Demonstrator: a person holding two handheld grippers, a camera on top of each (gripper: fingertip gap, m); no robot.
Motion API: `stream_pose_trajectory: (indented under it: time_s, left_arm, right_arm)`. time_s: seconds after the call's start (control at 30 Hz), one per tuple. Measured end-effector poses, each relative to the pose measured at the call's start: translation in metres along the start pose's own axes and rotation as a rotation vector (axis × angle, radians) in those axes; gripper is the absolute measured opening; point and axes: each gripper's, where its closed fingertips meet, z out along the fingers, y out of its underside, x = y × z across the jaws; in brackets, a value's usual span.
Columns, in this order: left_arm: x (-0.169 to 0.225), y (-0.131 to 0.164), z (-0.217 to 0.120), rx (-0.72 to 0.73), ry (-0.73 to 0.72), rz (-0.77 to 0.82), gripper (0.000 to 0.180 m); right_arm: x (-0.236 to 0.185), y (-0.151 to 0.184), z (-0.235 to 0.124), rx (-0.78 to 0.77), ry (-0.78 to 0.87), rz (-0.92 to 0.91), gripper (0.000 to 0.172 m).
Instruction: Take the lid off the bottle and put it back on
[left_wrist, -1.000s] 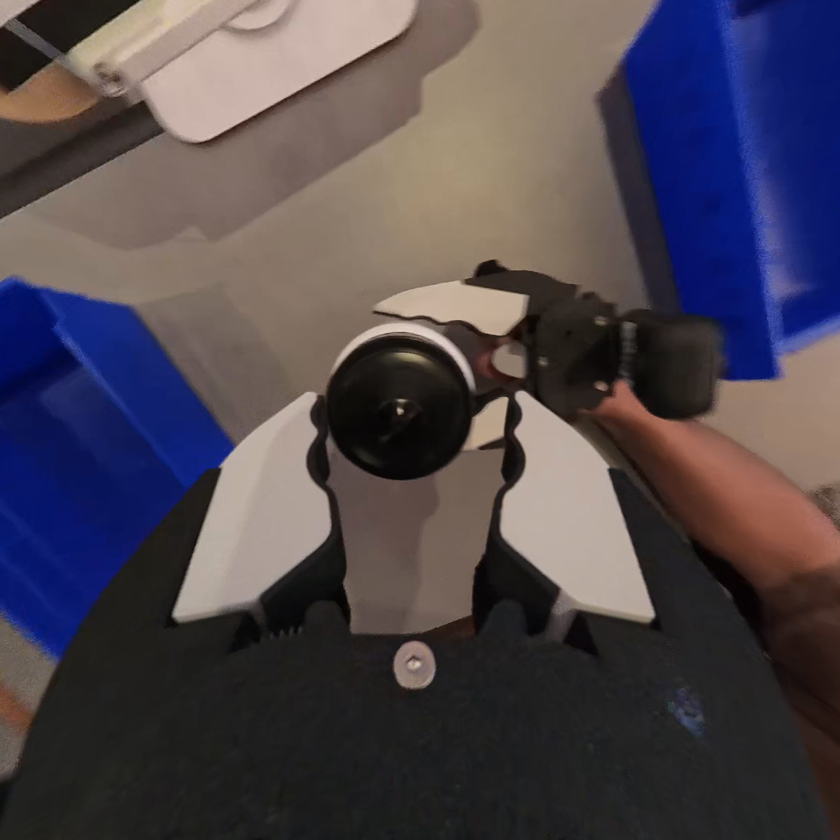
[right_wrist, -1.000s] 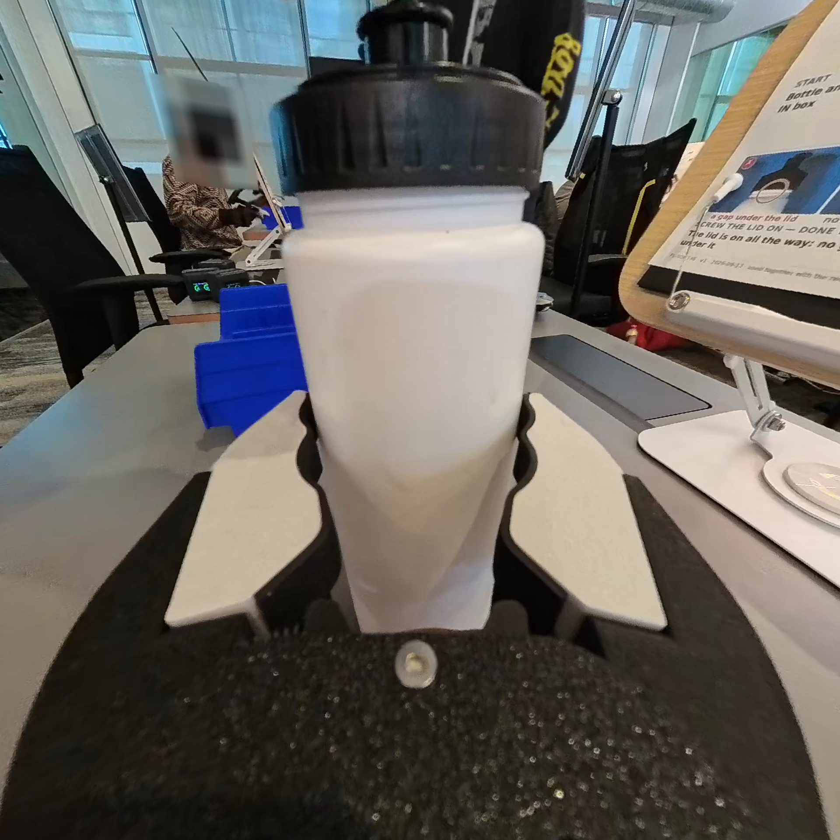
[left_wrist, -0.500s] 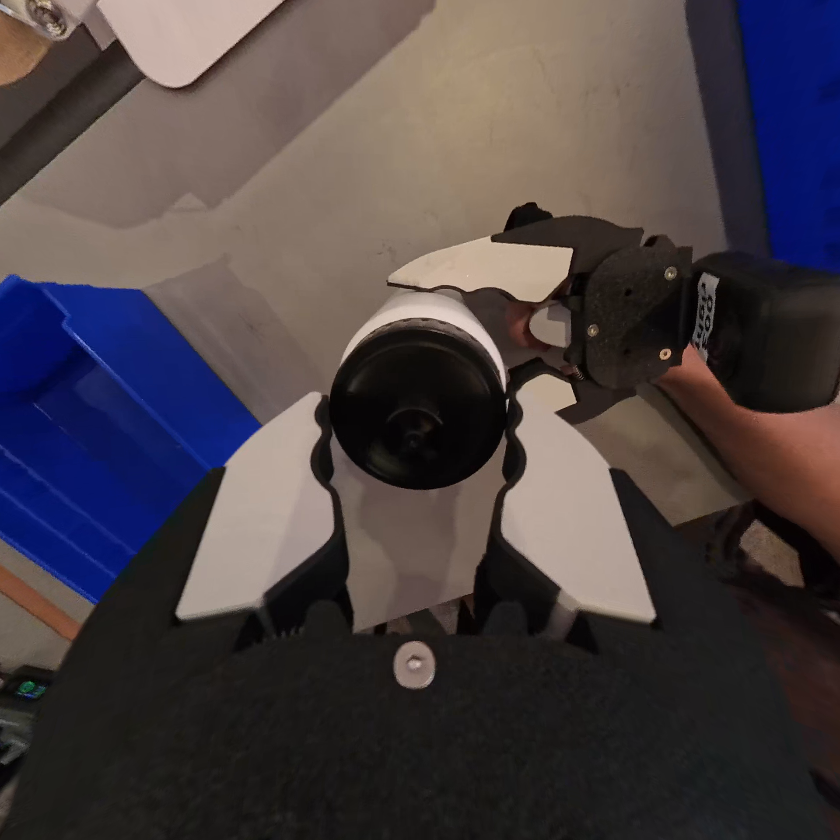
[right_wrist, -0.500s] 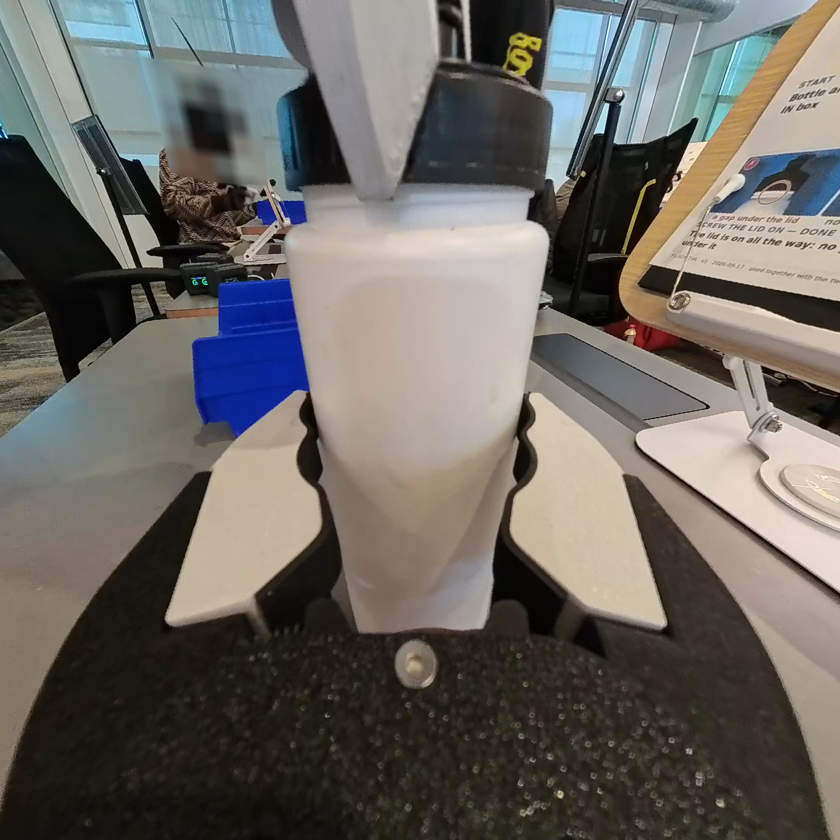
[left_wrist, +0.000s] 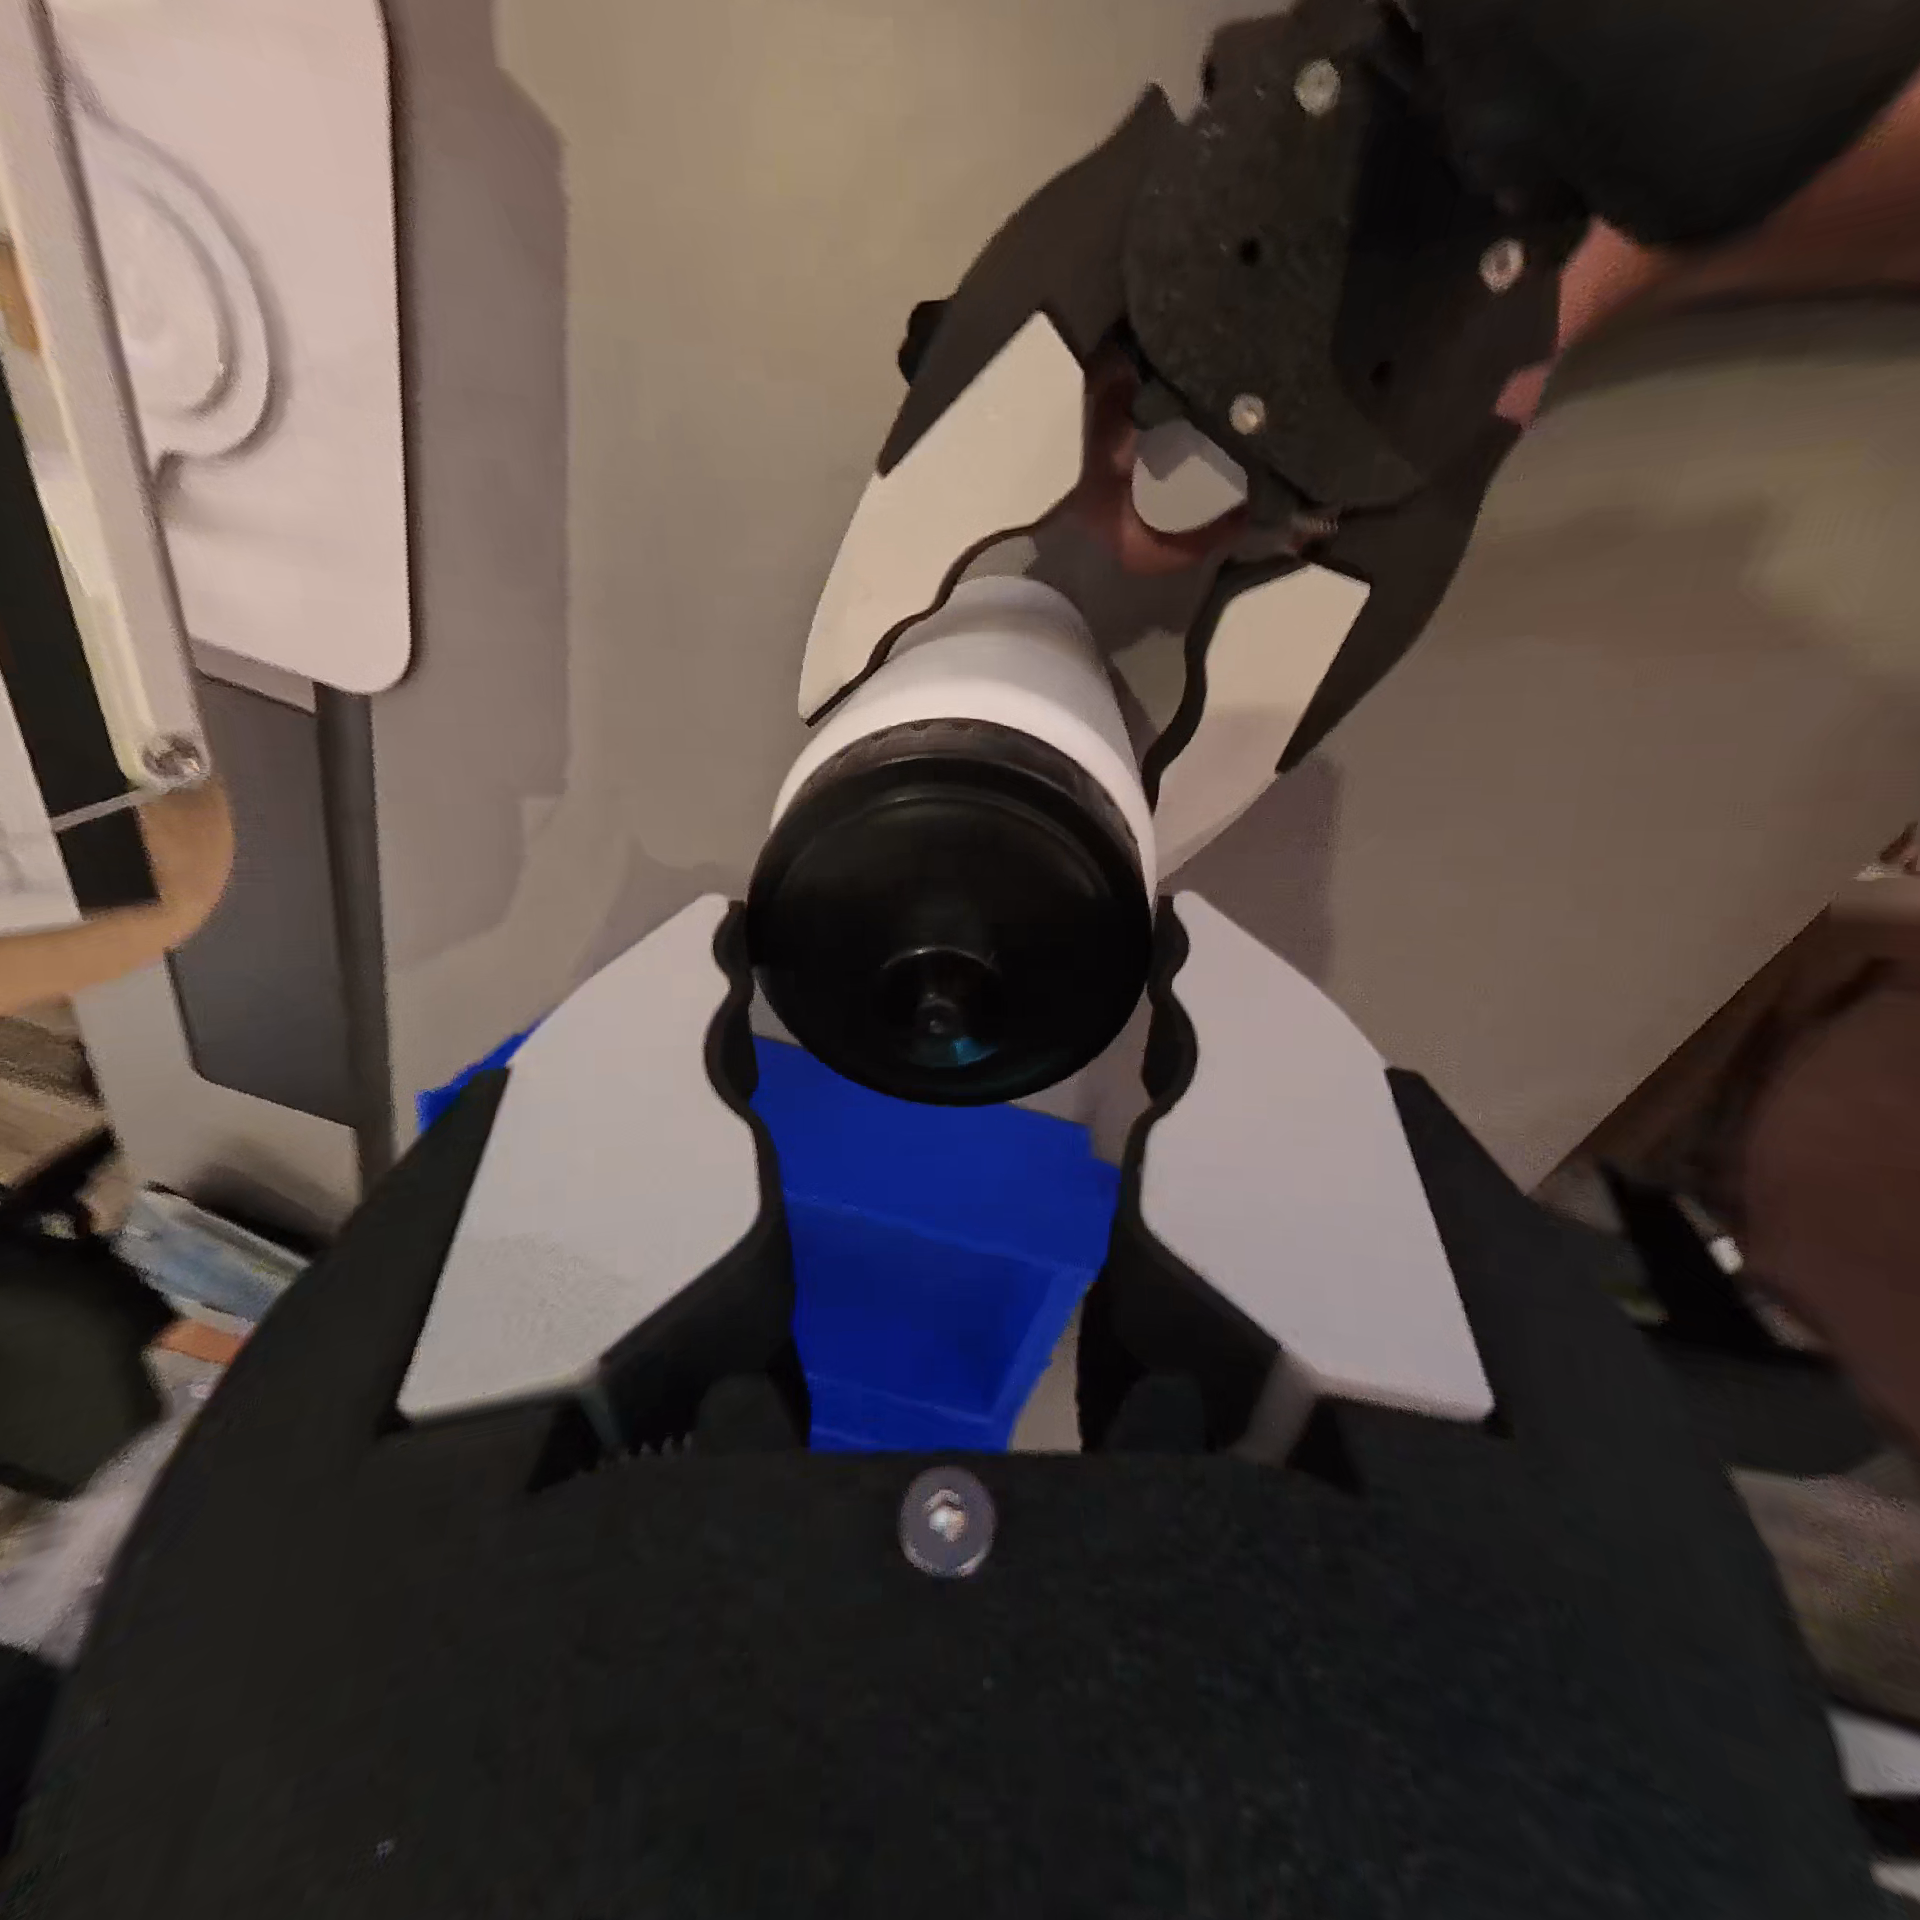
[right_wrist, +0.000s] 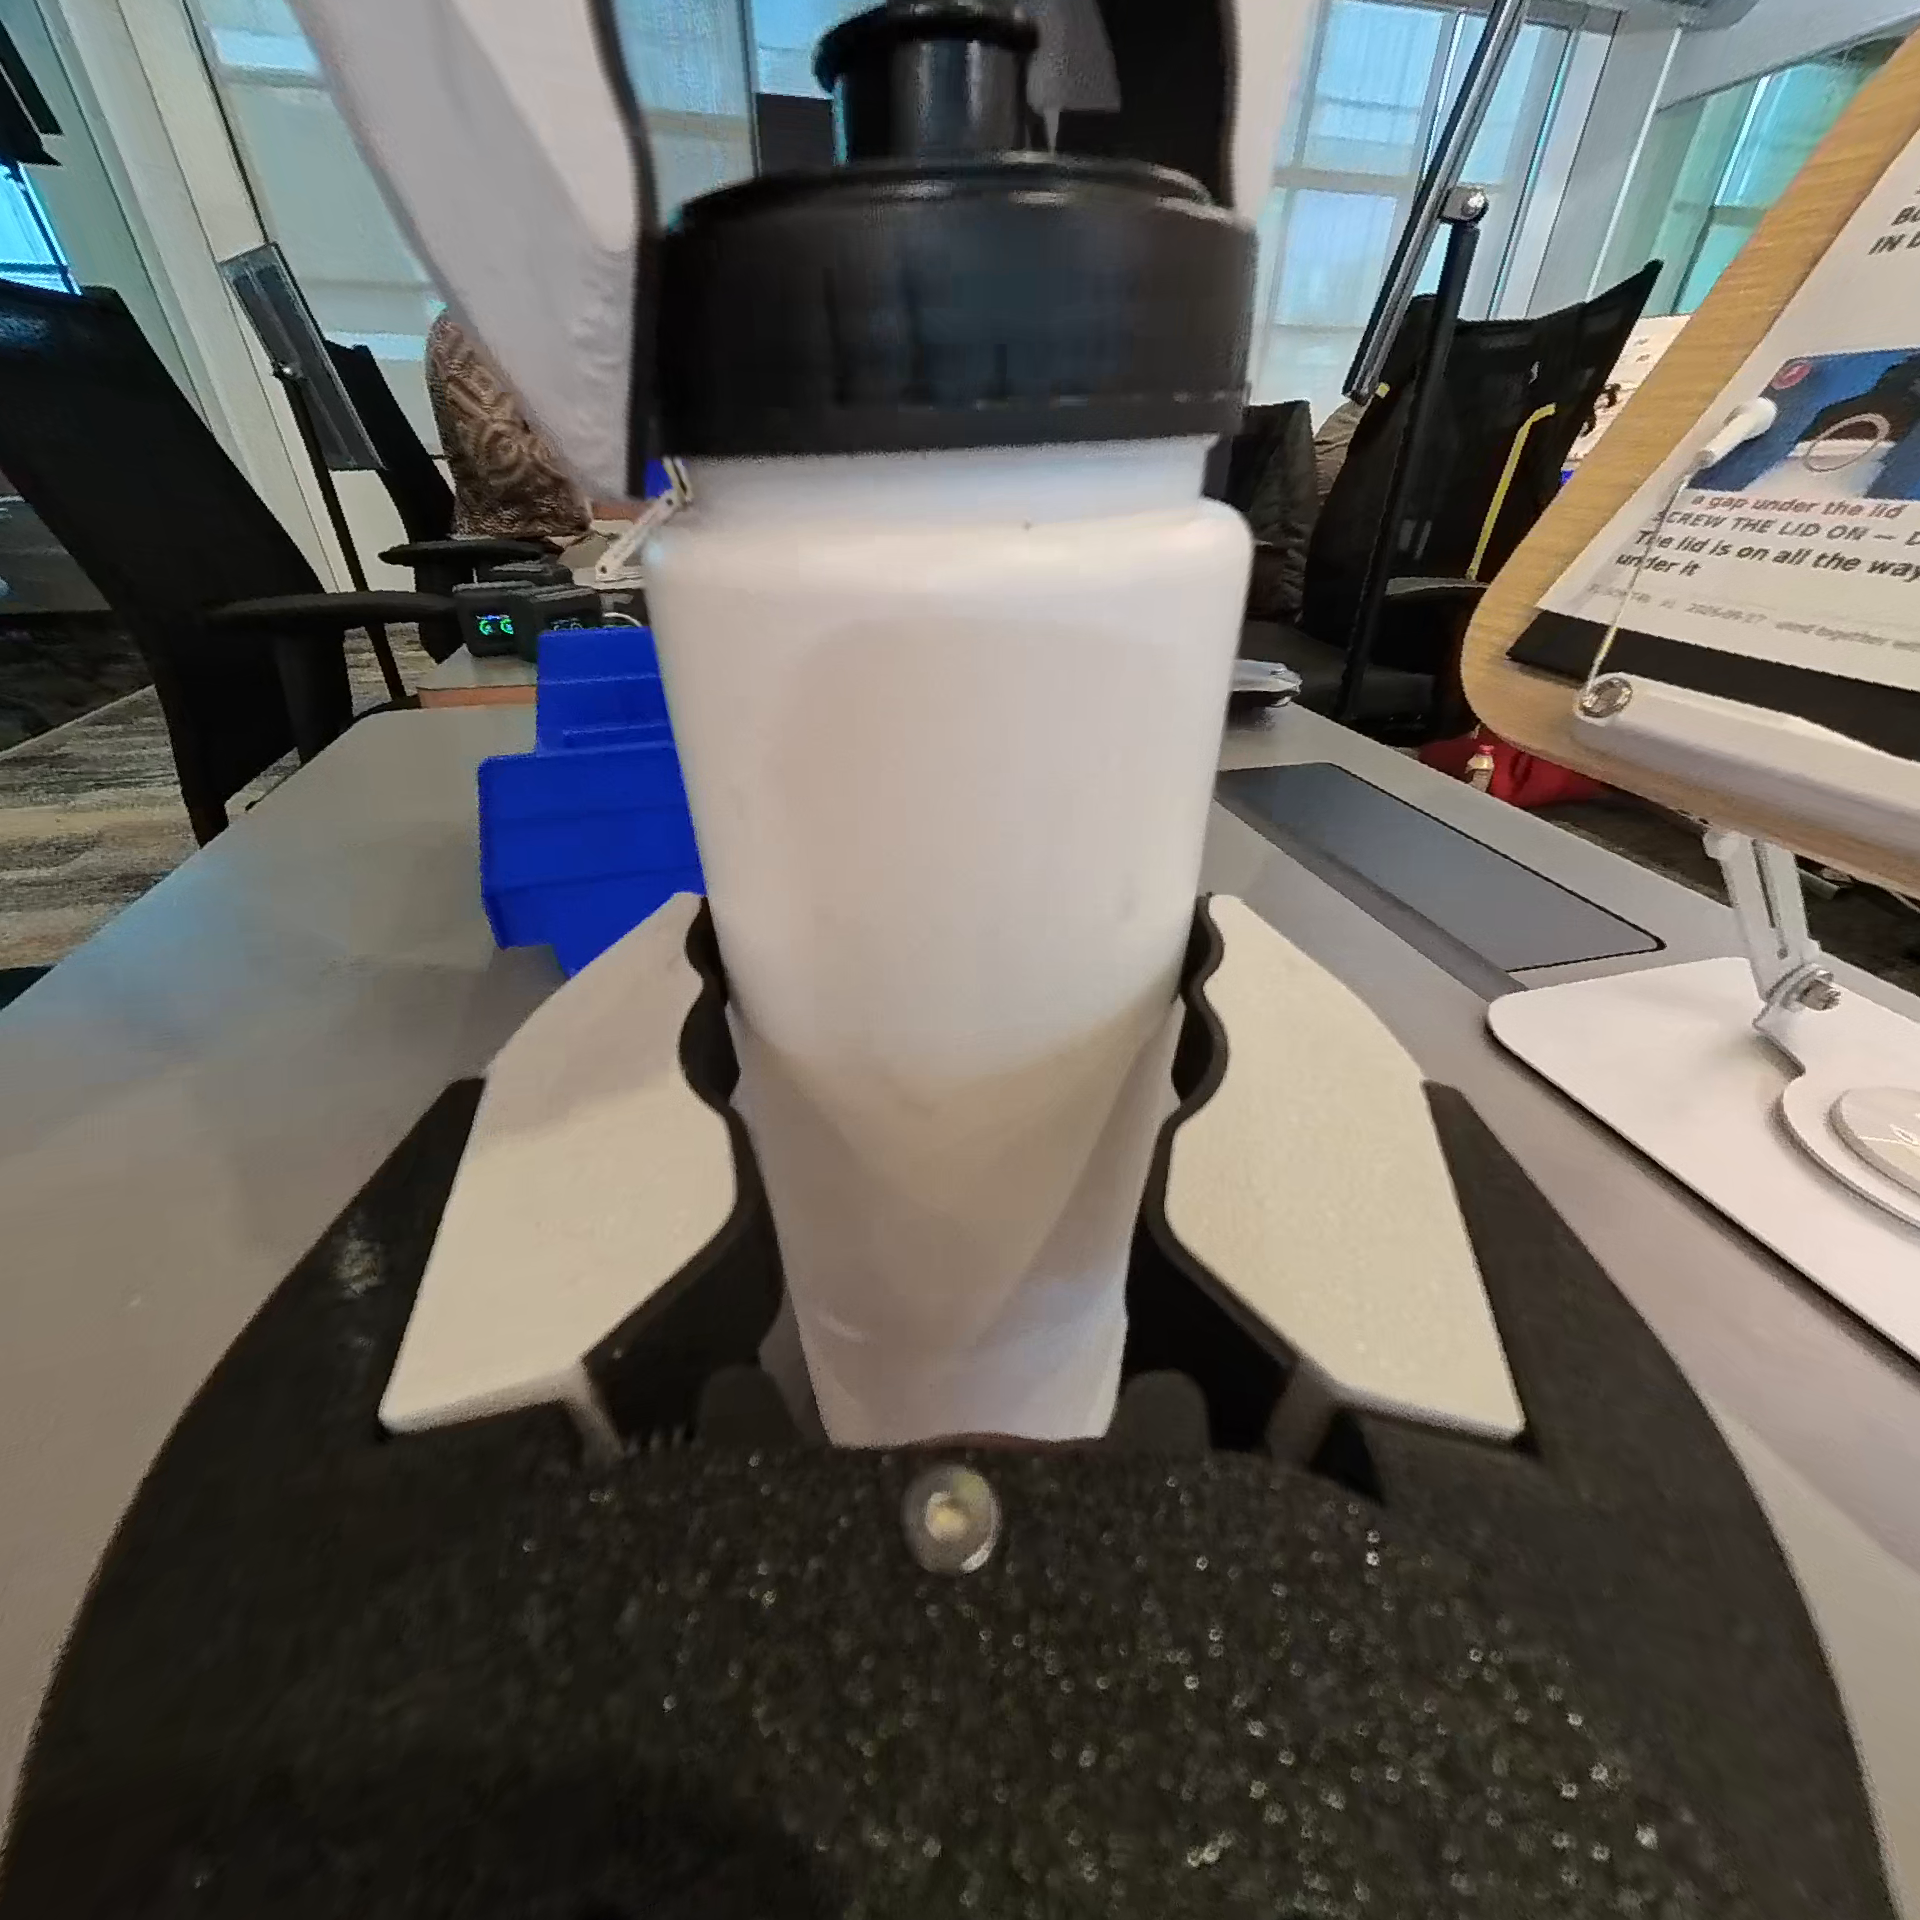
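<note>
The black lid (left_wrist: 948, 935) is clasped from above between the pads of the left gripper (left_wrist: 948, 966), while the white bottle (right_wrist: 945, 831) is clamped low on its body by the right gripper (right_wrist: 948, 997). The bottle is held upright above the grey table (right_wrist: 260, 987), the lid seated on it. A blue bin (right_wrist: 582, 821) is seen behind, a stand (right_wrist: 1704, 1060) beside.

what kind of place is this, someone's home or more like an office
Most likely an open office or lab workspace, not a home: black office chairs stand behind the grey table, tall glass windows line the back, and a propped instruction board and blue storage bins sit on the table.
</note>
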Motion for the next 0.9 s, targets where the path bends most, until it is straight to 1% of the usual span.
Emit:
stream_pose_trajectory:
  time_s: [0.13, 0.23, 0.4, 0.57, 0.77, 0.83, 0.9]
  left_arm:
    - [-0.001, 0.003, 0.0, -0.039, 0.006, 0.22, 0.073]
    - [-0.002, 0.003, 0.0, -0.053, 0.005, 0.421, 0.073]
    - [-0.008, 0.005, 0.0, -0.127, -0.022, 0.72, 0.073]
    - [-0.01, 0.004, 0.0, -0.16, -0.096, 1.058, 0.072]
    - [-0.016, -0.002, -0.001, -0.214, -0.231, 1.472, 0.072]
    - [-0.019, -0.004, -0.002, -0.225, -0.265, 1.543, 0.073]
    - [-0.022, -0.006, -0.005, -0.257, -0.279, 1.484, 0.072]
  right_arm:
    - [-0.002, 0.0, 0.002, 0.008, -0.013, 0.011, 0.083]
    - [-0.002, 0.0, 0.001, 0.012, -0.02, 0.02, 0.083]
    - [0.0, 0.0, 0.002, 0.021, -0.022, 0.045, 0.083]
    - [0.0, 0.0, 0.002, 0.022, -0.019, 0.049, 0.083]
    - [0.001, -0.001, 0.001, 0.034, -0.014, 0.061, 0.083]
    - [0.002, -0.001, 0.0, 0.034, -0.015, 0.069, 0.083]
    - [0.005, -0.002, -0.001, 0.039, -0.01, 0.084, 0.083]
